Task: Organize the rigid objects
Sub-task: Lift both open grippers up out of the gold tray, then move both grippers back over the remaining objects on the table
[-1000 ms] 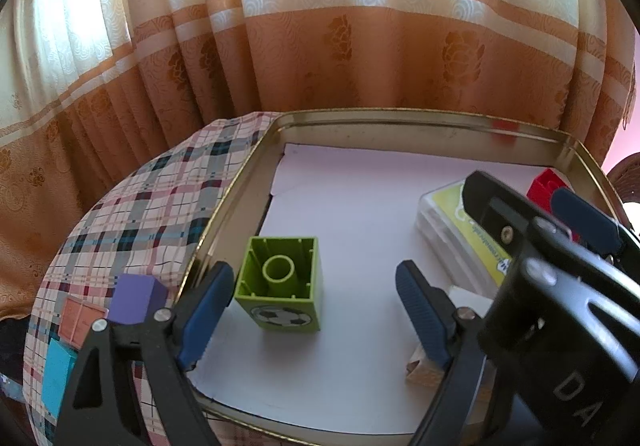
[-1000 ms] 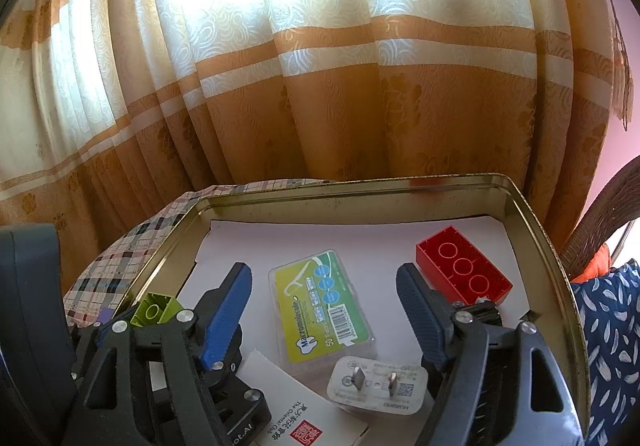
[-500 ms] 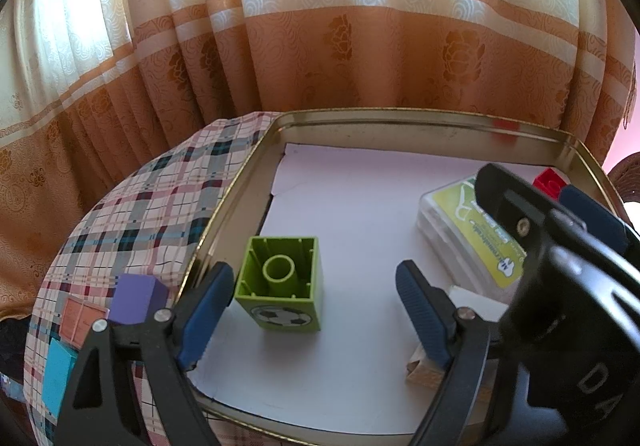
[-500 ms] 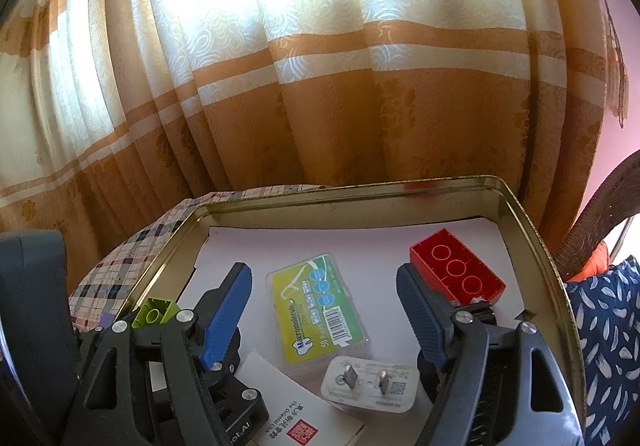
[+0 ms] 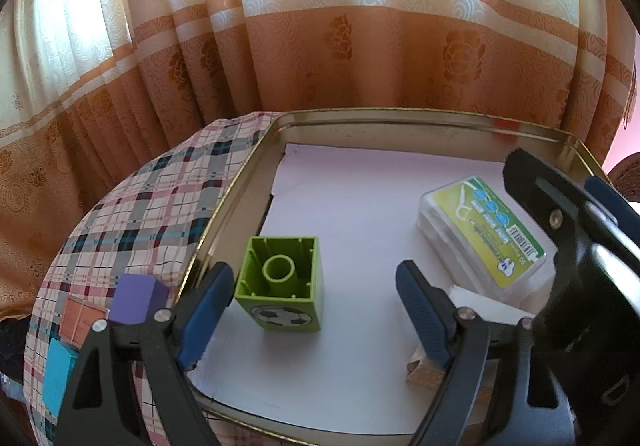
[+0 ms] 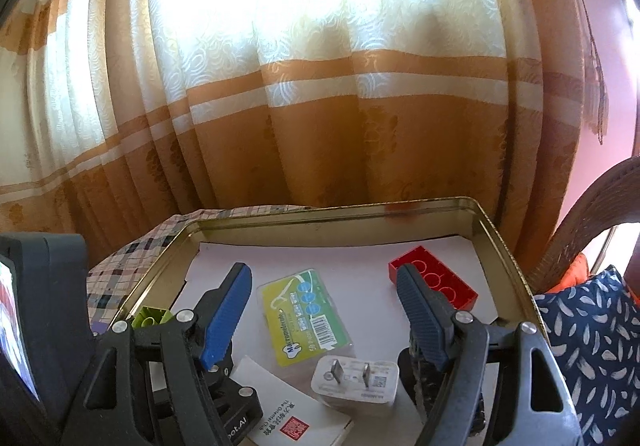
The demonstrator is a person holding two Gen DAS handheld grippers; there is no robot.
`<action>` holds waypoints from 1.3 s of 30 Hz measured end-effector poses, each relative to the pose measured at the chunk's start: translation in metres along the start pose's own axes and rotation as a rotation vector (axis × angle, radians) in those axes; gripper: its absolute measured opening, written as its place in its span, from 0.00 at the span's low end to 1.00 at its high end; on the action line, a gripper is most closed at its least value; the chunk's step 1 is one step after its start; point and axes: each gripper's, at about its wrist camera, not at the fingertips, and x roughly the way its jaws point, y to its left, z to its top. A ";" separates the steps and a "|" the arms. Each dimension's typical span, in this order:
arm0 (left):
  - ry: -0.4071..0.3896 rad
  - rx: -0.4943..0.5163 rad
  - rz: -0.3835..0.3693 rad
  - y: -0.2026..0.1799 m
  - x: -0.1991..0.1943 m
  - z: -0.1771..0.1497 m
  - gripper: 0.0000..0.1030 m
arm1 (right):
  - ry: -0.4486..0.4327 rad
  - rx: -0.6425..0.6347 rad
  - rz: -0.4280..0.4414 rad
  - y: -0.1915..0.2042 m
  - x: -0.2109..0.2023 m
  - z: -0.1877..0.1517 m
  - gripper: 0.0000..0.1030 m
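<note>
The left gripper (image 5: 314,312) is hanging with its jaws spread wide and released, the green block (image 5: 282,283) sitting open side up between them on the tin tray (image 5: 236,202). The right gripper (image 6: 324,320) is likewise gaping and gripping nothing, hovering over the floss-pick case (image 6: 306,316), white charger plug (image 6: 356,380) and red brick (image 6: 434,284), possibly lifted clear.

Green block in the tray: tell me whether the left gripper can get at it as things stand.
Probably yes. The left gripper is open, the green block sits upside down between its fingers, nearer the left one, and nothing lies between them.
</note>
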 end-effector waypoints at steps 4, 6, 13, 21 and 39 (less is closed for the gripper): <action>0.001 0.002 -0.008 0.000 0.001 0.000 0.85 | -0.014 -0.006 -0.021 0.000 -0.003 -0.001 0.75; 0.000 0.001 -0.007 0.001 0.000 0.000 0.85 | -0.020 -0.008 -0.025 0.000 -0.005 -0.001 0.75; -0.055 0.011 0.054 -0.003 -0.014 -0.004 0.84 | -0.132 0.011 -0.042 -0.004 -0.026 -0.003 0.75; -0.271 -0.021 0.131 0.002 -0.059 -0.017 0.98 | -0.188 -0.074 -0.055 0.012 -0.036 -0.006 0.77; -0.221 -0.072 0.142 0.040 -0.076 -0.043 0.99 | -0.173 -0.042 -0.036 0.005 -0.049 -0.016 0.79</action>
